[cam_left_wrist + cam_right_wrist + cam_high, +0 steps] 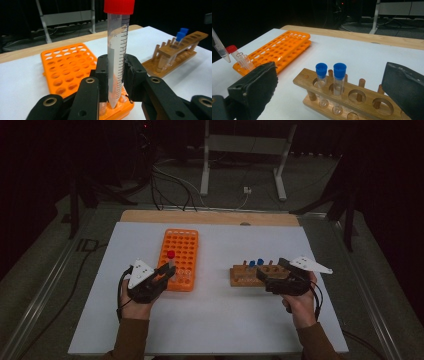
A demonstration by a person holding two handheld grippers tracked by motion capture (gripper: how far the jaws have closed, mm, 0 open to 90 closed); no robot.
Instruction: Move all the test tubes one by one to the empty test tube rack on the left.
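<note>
At the near end of the flat orange plastic tube rack (pixel 180 259), the left tool (pixel 117 77) pinches a clear red-capped graduated tube (pixel 117 50), long axis upright, tip directly over the rack holes at 6 o'clock. Right tool (pixel 329 85) stands spread by the wooden rack (pixel 352 100).

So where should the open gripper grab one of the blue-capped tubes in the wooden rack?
Probably just under the blue cap, coming from above. Each blue-capped tube stands upright in the wooden rack, so only its top part sticks out; the rest sits down in the hole. The right gripper has its jaws wide open, so it could close across the neck and lift straight up.
</note>
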